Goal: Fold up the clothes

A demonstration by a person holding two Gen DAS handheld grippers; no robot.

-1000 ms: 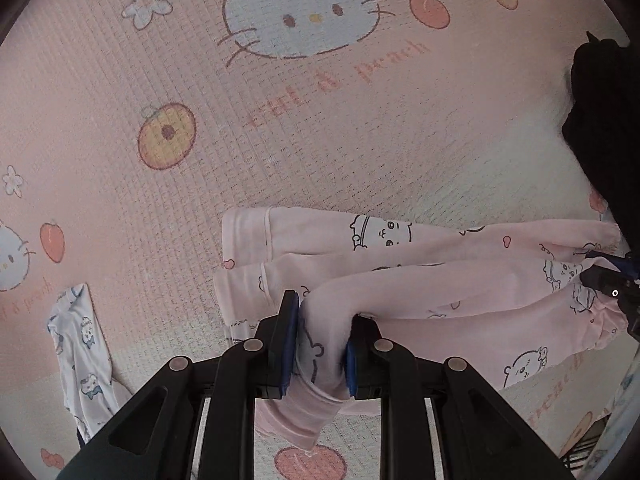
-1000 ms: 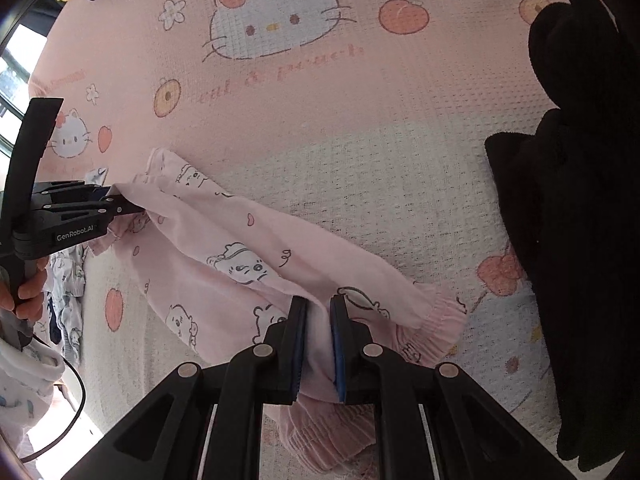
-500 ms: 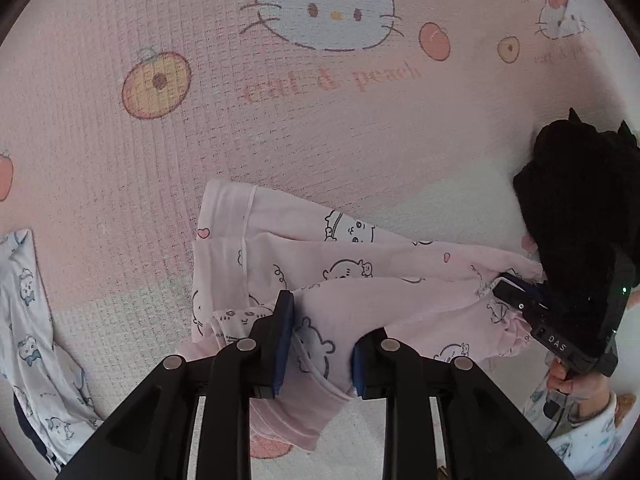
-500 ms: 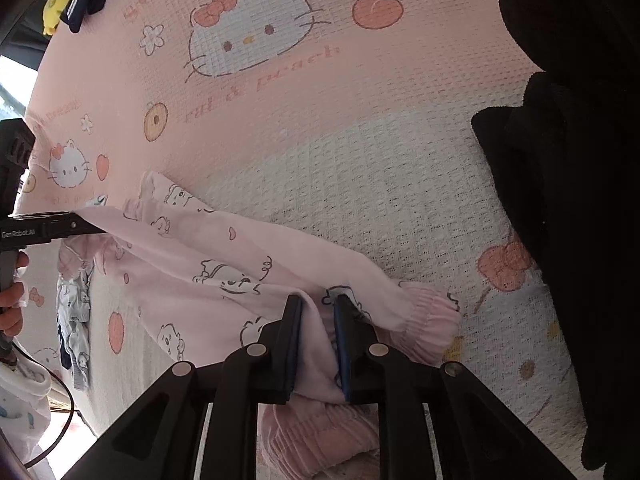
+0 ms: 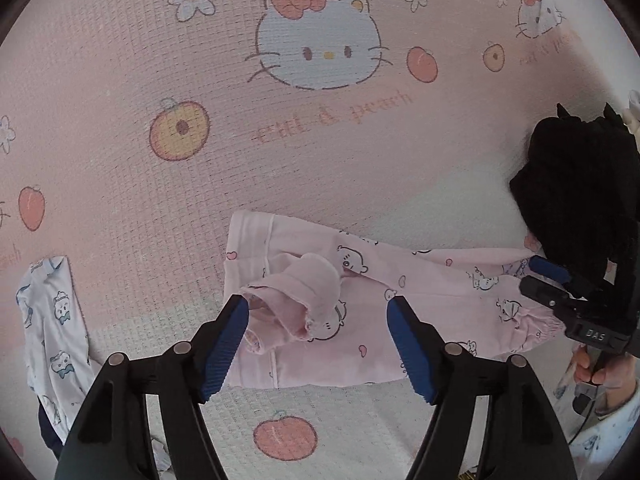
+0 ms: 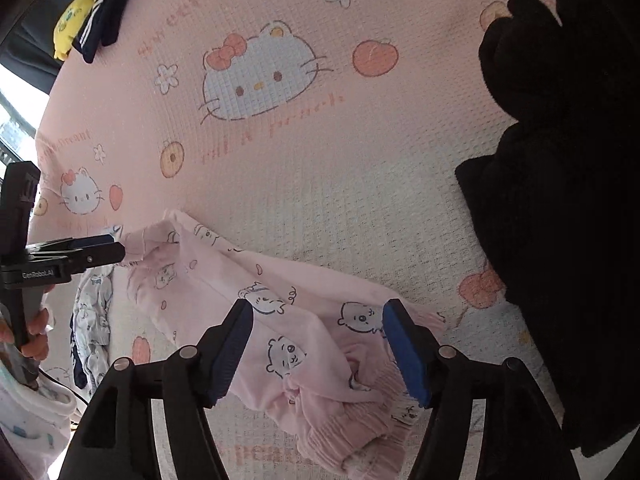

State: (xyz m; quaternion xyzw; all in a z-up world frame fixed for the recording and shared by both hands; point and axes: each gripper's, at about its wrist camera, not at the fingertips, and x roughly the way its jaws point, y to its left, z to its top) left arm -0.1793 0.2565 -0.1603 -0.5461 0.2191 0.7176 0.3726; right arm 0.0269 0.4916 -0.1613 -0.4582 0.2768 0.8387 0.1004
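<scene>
The bedspread (image 5: pixel 120 80) lay bare beyond the pants (image 5: pixel 420 312) — plenty of room for my next fold. The pants lay folded lengthwise, black clothes (image 6: pixel 560 240) crowding their cuff end. My left gripper (image 5: pixel 318 322) and right gripper (image 6: pixel 318 330) were both opening — cloth between the jaws, unpinched.

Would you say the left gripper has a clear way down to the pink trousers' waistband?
Probably yes: the left gripper hangs over the pink trousers, jaws opening, nothing between them and the waistband.

The black garment (image 6: pixel 560 240) runs off the right edge; the white patterned cloth (image 5: pixel 52 320) is cut off at lower left.
</scene>
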